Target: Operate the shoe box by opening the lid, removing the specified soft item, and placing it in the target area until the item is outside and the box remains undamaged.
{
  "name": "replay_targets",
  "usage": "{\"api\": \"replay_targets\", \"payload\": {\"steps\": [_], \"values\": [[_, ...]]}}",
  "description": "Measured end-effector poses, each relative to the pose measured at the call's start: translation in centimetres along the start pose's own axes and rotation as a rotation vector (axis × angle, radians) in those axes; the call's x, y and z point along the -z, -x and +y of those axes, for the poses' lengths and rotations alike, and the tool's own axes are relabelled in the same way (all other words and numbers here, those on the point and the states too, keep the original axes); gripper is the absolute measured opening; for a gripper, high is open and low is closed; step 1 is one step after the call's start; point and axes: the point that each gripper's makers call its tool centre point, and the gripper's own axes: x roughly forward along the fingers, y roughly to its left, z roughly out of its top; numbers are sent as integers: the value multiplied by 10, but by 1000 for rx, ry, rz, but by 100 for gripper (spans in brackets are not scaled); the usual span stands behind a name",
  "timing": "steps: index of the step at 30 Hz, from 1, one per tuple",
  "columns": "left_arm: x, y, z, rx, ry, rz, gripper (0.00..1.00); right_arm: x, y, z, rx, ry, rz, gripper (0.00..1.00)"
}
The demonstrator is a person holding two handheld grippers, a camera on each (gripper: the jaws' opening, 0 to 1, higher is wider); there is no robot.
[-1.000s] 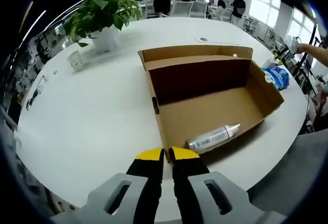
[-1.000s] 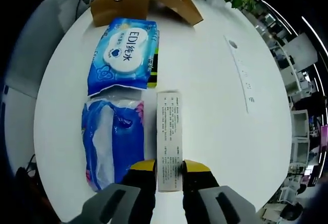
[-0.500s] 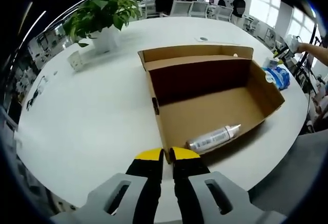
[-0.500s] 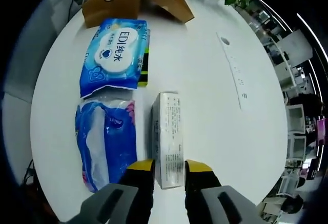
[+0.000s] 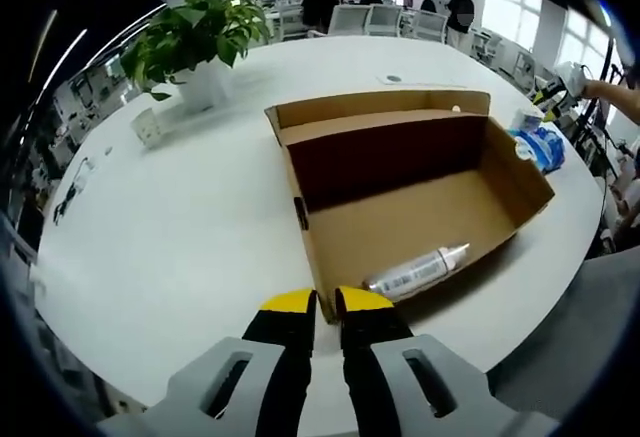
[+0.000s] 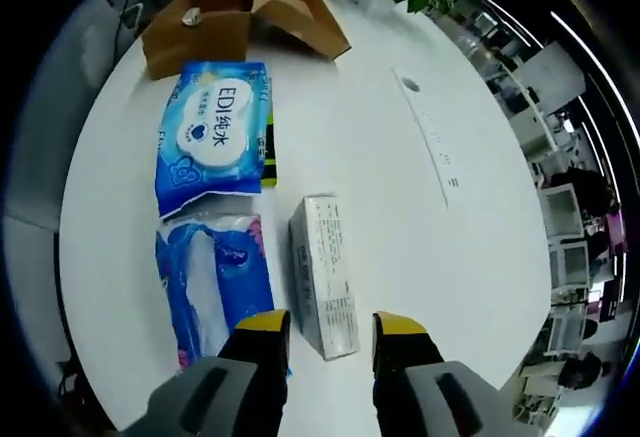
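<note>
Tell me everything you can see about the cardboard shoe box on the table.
The shoe box is plain brown corrugated cardboard, open, its lid folded back upright behind the tray. It sits flat on the white round table. Inside, a clear bottle with a white nozzle lies on its side near the front wall. The left gripper pinches the box's near corner edge between its yellow-tipped jaws. In the right gripper view the box appears farther off, beyond the blue packs.
</note>
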Motion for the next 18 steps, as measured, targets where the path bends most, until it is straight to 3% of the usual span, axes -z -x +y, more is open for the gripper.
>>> {"api": "replay_targets", "payload": {"steps": [18], "values": [[-28,7,-17,64,-93,-61,15,-31,33,34,34,-233,-133,49]]}}
